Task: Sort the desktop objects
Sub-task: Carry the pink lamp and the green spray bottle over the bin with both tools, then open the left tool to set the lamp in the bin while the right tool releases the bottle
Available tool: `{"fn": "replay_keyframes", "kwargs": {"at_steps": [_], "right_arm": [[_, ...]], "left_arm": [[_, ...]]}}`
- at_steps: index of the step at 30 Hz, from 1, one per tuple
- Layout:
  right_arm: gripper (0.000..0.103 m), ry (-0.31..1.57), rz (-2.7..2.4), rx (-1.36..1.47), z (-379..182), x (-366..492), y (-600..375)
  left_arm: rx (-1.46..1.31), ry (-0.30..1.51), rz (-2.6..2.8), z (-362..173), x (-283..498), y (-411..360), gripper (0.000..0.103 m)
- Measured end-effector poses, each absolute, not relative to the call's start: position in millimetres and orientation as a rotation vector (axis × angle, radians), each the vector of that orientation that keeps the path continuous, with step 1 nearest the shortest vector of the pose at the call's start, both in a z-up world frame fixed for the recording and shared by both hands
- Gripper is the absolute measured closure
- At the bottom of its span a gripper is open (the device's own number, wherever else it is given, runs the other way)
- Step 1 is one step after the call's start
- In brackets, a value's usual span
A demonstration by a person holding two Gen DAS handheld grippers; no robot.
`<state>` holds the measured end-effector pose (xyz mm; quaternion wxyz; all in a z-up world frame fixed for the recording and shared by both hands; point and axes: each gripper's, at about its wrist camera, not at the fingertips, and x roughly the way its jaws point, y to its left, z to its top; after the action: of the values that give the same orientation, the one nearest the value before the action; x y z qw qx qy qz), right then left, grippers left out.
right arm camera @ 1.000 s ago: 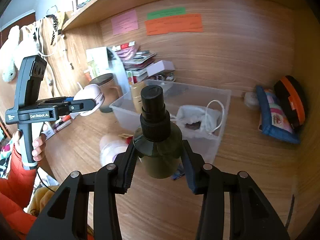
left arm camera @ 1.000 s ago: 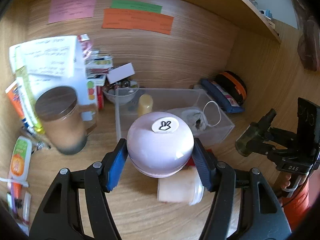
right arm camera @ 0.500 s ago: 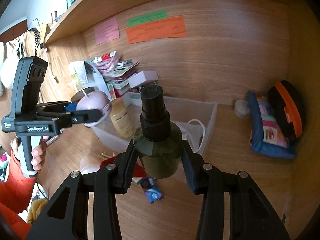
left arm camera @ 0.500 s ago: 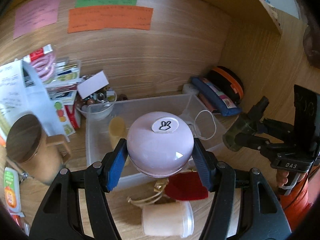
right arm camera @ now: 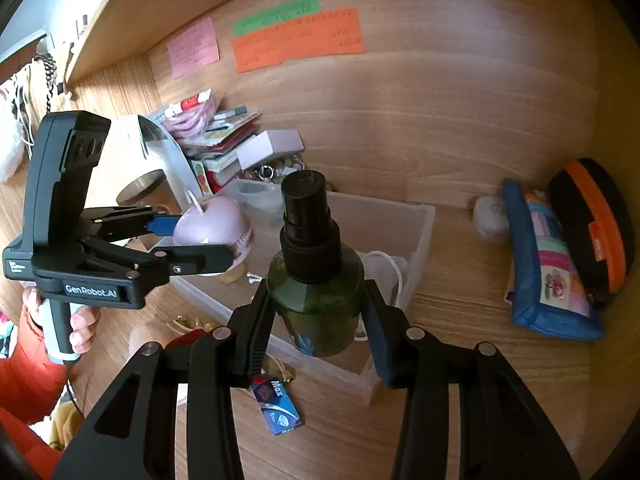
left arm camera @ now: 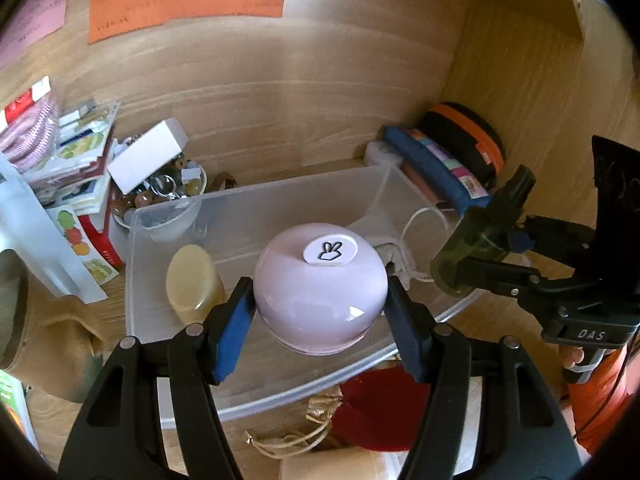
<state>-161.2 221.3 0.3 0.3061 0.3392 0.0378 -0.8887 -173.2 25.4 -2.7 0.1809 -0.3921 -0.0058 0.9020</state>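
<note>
My left claw (left arm camera: 320, 312) squeezes a round pink thing (left arm camera: 320, 286) from both sides. It has a white sticker on top. The pads are about half way apart and press on it. I hold it in the air over the clear plastic box (left arm camera: 248, 208).

My right claw (right arm camera: 320, 312) grips a dark green bottle (right arm camera: 316, 300) with a black cap. The bottle stands up between the pads, a little tilted. It hangs over the near edge of the same box (right arm camera: 416, 248). The 2 claws are close, side by side. From the left view the right claw (left arm camera: 476, 268) is just to the right of the pink thing. A hand (right arm camera: 80, 320) in an orange sleeve holds the left claw's handle.

Inside the box sit a pale yellow bottle (left arm camera: 192, 280) and a white cloth bag with a string (left arm camera: 400, 248).

In front of the box, on the desk, lie a red thing (left arm camera: 376, 412), a tan string (left arm camera: 288, 436), a pale cup on its side (left arm camera: 332, 464) and a small blue packet (right arm camera: 278, 408).

Behind the box is a little bowl of beads and rings (left arm camera: 160, 196) with a white box (left arm camera: 148, 156) on it. Left of that is a pile of books and papers (left arm camera: 76, 168), and a jar with a dark lid (right arm camera: 148, 188).

To the right, well apart from the box, lean a blue pouch (right arm camera: 548, 272) and a black and orange case (right arm camera: 592, 228).

The desk (right arm camera: 480, 380) is brown wood. The wall (right arm camera: 440, 120) behind is wood too, with pink (right arm camera: 194, 46), green (right arm camera: 276, 14) and orange (right arm camera: 298, 40) notes stuck on it. A shelf (right arm camera: 120, 12) runs above.
</note>
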Motion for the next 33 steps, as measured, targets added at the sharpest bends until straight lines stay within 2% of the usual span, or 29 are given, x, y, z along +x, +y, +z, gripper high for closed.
{"fn": "replay_keyframes", "kwargs": {"at_steps": [14, 30, 33], "right_arm": [[0.063, 0.219, -2.333, 0.973, -19, -177, 201], [0.063, 0.261, -2.283, 1.022, -28, -178, 190], [0.058, 0.263, -2.283, 1.012, -24, -174, 190]], "left_arm": [[-1.19, 0.007, 2.512, -22, -186, 30, 0.039], [-1.2, 0.0, 2.492, -27, -187, 29, 0.039], [-1.194, -0.001, 2.495, -25, -186, 28, 0.038]]}}
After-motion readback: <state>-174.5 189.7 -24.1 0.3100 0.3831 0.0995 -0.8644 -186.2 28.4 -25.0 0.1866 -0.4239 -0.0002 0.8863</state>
